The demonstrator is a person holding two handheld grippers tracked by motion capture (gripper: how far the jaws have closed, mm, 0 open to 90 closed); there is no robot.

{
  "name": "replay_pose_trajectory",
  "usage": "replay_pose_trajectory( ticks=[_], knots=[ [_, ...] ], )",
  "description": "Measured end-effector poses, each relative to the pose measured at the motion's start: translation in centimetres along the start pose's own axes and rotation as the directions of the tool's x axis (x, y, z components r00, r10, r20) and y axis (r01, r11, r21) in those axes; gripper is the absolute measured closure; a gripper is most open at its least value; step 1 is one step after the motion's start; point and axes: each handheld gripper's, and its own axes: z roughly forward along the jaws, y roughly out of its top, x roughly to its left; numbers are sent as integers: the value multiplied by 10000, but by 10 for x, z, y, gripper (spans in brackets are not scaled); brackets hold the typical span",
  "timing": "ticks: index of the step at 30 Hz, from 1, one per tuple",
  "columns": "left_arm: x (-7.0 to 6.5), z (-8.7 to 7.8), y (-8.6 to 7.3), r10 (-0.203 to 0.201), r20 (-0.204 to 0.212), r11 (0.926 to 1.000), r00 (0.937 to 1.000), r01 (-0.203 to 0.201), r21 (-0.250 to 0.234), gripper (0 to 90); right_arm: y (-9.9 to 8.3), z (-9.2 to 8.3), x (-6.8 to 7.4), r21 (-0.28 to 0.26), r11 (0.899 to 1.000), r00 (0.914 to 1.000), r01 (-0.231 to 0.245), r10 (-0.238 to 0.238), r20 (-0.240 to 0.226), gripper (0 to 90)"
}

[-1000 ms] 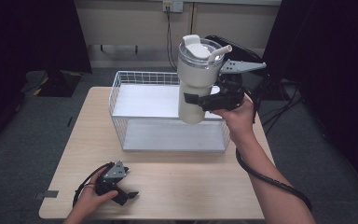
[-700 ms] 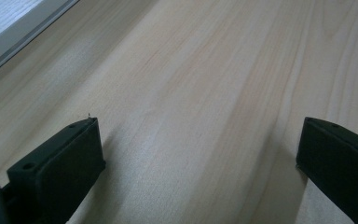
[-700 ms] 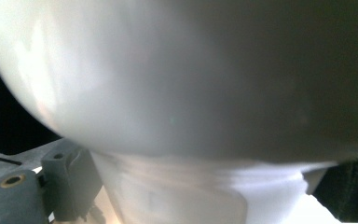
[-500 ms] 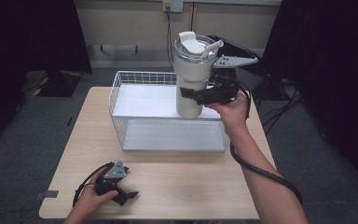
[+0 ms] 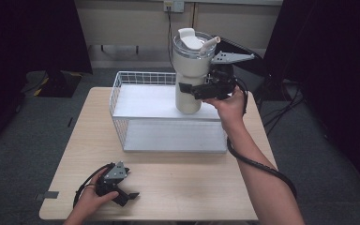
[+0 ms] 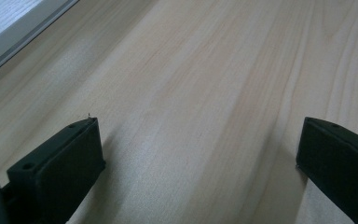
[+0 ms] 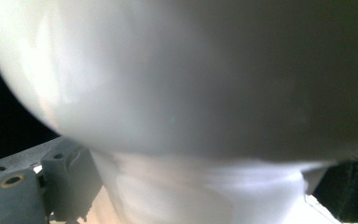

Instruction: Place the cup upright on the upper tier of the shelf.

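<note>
Pale wood of the bench [image 5: 178,183] is seen under the left tongs [image 5: 126,196], which are rested near the front edge with jaws spread wide and nothing between them. Further right, the white wire basket [image 5: 122,101] is approached: the cream tumbler [image 5: 191,75], clamped in the right tongs [image 5: 198,90], has been carried leftward and lowered over half a second, now hung upright above the basket's right end. Placement inside is judged imminent.

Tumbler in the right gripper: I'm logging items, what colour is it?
Cream-white tumbler, clearest in the high view.
</note>
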Motion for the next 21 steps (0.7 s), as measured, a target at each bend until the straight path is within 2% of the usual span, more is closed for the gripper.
replay_pose_trajectory(
  ticks=[21],
  knots=[
    [0, 0, 0, -10, 25, 10000, 10000, 10, -2, 0, 3, 13, -8, -6, 10000, 9995, 53, -53, 309, 103]
  ],
)
